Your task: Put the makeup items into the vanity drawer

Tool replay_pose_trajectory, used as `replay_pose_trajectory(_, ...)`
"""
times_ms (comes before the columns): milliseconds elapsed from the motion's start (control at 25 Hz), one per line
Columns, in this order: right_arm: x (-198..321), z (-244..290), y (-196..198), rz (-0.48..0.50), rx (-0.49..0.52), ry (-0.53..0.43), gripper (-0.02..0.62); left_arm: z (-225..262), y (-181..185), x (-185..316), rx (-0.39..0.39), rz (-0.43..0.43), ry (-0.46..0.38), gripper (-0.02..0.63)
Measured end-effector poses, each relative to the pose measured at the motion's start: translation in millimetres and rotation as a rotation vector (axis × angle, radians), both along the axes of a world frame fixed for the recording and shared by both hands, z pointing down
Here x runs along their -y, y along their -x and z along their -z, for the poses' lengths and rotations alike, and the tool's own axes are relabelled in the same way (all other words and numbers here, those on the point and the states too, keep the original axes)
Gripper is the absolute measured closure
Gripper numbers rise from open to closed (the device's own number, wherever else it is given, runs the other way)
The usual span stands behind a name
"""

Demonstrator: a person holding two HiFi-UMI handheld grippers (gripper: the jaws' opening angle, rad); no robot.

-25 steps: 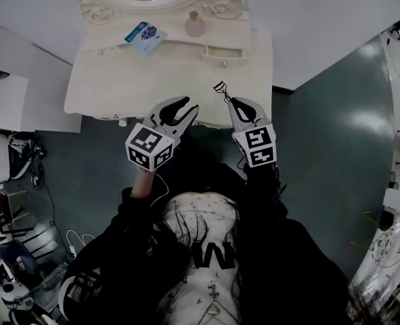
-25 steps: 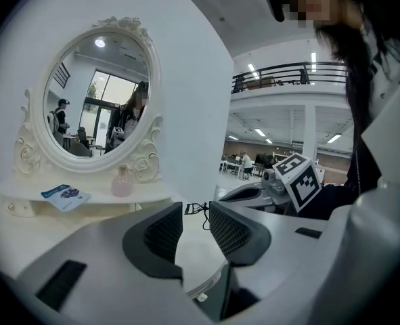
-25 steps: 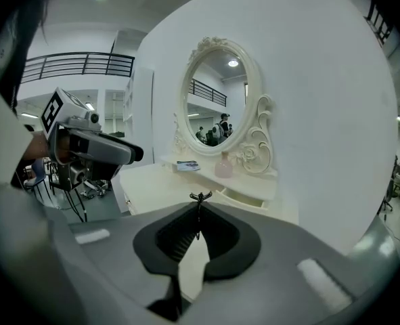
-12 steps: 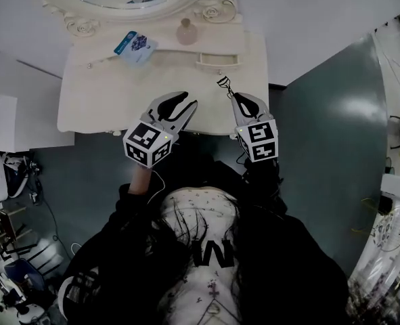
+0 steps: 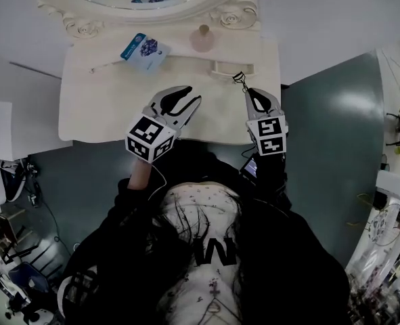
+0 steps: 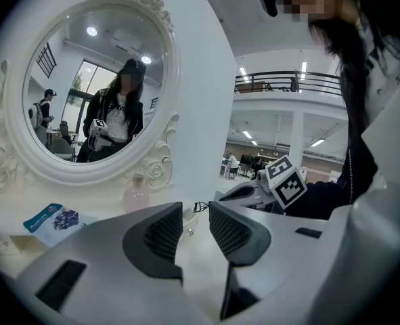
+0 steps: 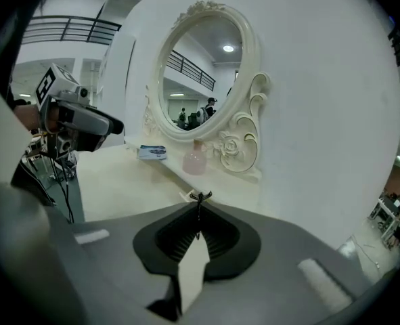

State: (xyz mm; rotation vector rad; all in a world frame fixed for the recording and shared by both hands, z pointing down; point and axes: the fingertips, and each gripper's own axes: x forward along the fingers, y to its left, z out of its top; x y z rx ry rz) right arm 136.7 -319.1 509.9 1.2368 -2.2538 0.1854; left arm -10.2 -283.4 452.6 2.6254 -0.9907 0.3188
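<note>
A person at a cream vanity holds the right gripper (image 5: 252, 95) with its jaws clamped together on a slim black eyelash curler (image 5: 239, 78). The tool is pinched low on its handle so that its head stands clear above the jaw tips, just beside the small drawer (image 5: 232, 68) that is pulled out from the raised shelf. That grip likely leaves the tip free to be dropped in first. The left gripper (image 5: 184, 100) hovers over the bare worktop (image 5: 98, 107) with its jaws apart and nothing between them, apparently kept ready for the next item. A pink bottle (image 5: 201, 39) and a blue packet (image 5: 145, 49) lie on the shelf beneath the oval mirror (image 6: 84, 87), well apart from both grippers and not yet stowed.
</note>
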Motion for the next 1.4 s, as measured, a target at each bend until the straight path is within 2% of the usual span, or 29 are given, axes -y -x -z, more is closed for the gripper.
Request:
replay_pose_trajectory(200,18.8,-6.7,5.9,0.051,-0.089,-0.006,0.577,-4.7,21.2,19.8,-0.031,0.001,0.017,0.483)
replay_pose_trajectory(440,46.3,-18.8,15.7,0.225,-0.262,-0.029,0.577,-7.8,31.8,40.4,-0.098,-0.009,0.042,0.483)
replay_pose_trajectory(680,54.0,-41.0,25.7,0.363,-0.386,-0.009,0.577,-7.3,33.2,52.1,-0.122,-0.03,0.043,0.483)
replay_pose_trajectory(960,60.0,-67.0,41.5,0.522,-0.506,0.027,0.575,-5.5,46.5,65.8,-0.14,-0.013,0.044,0.483)
replay_pose_trajectory(1080,64.3,-77.8,41.8,0.538,-0.533,0.052,0.575,-4.8,51.3,70.7,-0.144,-0.009,0.047,0.483)
replay_pose_trajectory(1240,71.2,-87.7,38.8,0.508,-0.532,0.078,0.571,-7.0,57.2,75.4,-0.146,-0.009,0.054,0.483)
replay_pose_trajectory(1400,72.7,-98.0,29.8,0.512,-0.6,0.107,0.574,-10.5,62.0,80.6,-0.158,0.006,0.07,0.483)
